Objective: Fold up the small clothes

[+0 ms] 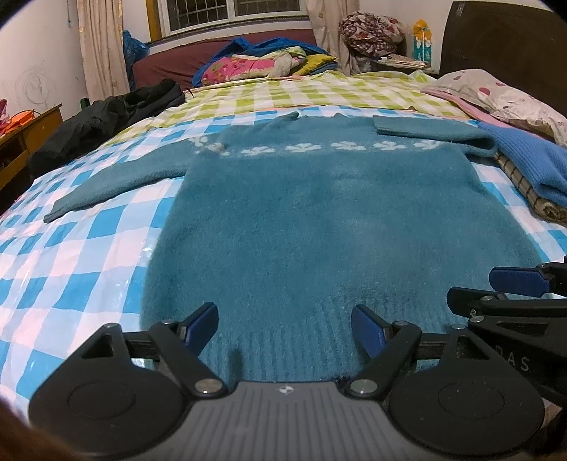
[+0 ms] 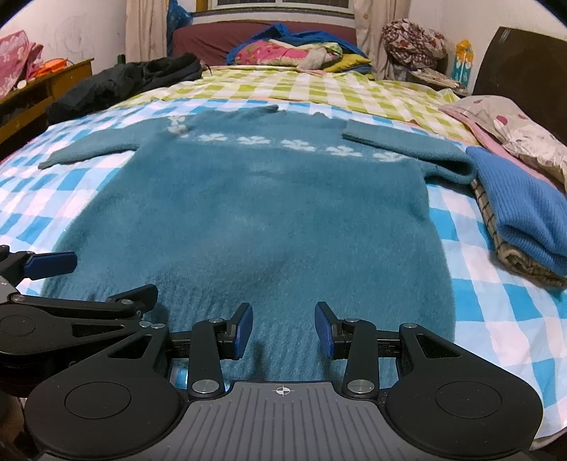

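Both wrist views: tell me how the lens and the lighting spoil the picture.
Left wrist view: fisheye bends the checked bedcover into a dome, dark vignette fills the corners, and a small glare streak sits on the cover beside the teal sweater. Right wrist view: the same bulge, with soft indoor light, faint shadows under the jaws and a slightly blurred far end.

Bedroom — white walls [image 1: 42, 71], barred window [image 1: 234, 10] at the far end with cream curtains [image 1: 102, 46]. Bed [image 1: 319, 92] under a blue and green check sheet, dark headboard [image 1: 503, 39] on the right, wooden cabinet [image 2: 42, 92] on the left. Dim indoor light.
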